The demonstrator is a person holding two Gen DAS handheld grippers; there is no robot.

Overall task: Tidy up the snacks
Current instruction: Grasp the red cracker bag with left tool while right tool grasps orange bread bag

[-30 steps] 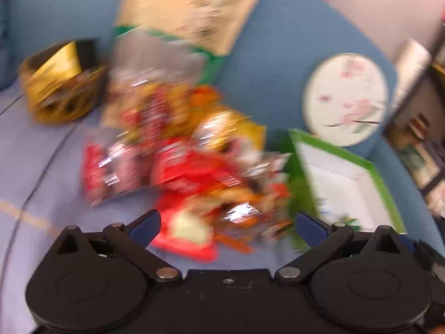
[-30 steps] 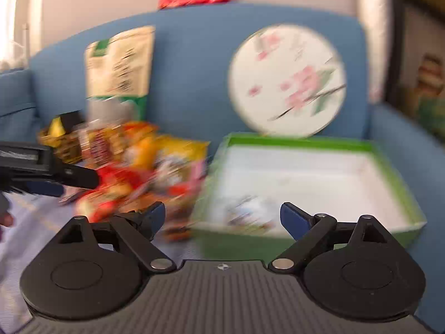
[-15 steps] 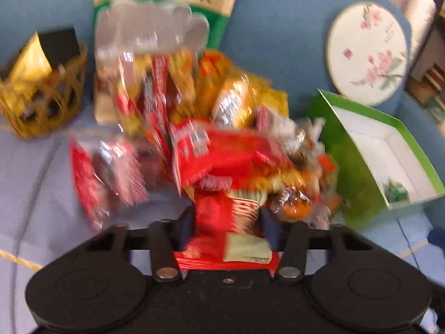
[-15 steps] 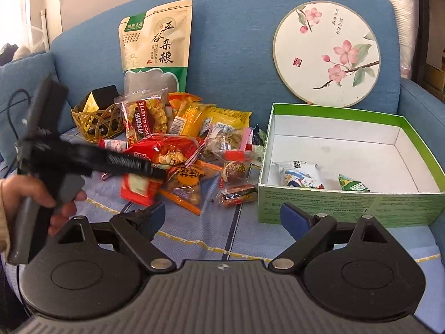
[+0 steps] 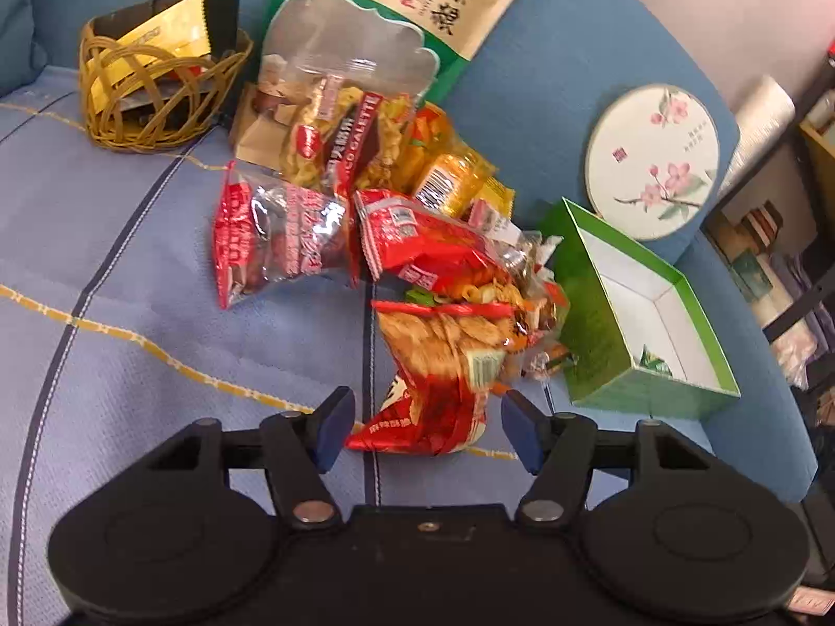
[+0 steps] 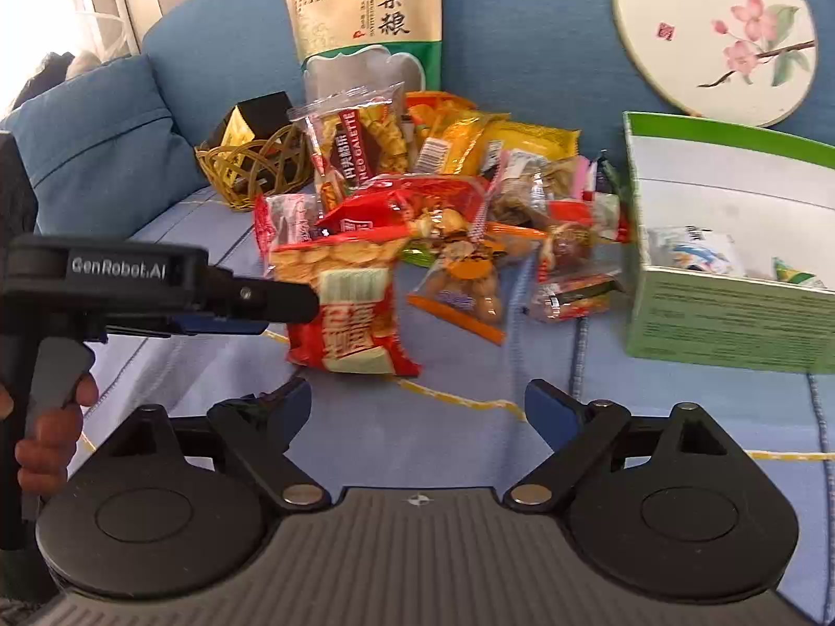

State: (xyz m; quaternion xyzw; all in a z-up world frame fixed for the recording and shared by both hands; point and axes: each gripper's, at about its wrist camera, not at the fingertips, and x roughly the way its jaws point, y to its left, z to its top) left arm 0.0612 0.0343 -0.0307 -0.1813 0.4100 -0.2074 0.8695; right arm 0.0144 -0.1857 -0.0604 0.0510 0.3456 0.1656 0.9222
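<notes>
Left tongs (image 5: 424, 430) are just opening, pads apart around a red cracker pack (image 5: 443, 365) lying on the sofa (image 5: 130, 365) by the snack heap; right tongs (image 6: 417, 412) are hanging apart, empty; next: reclamp, carry to the green box (image 6: 730, 313).

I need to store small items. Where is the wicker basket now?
The wicker basket sits at the far left on the sofa seat, against the backrest, left of the tall grain pouch; the right wrist view shows it beside the blue cushion.
</notes>
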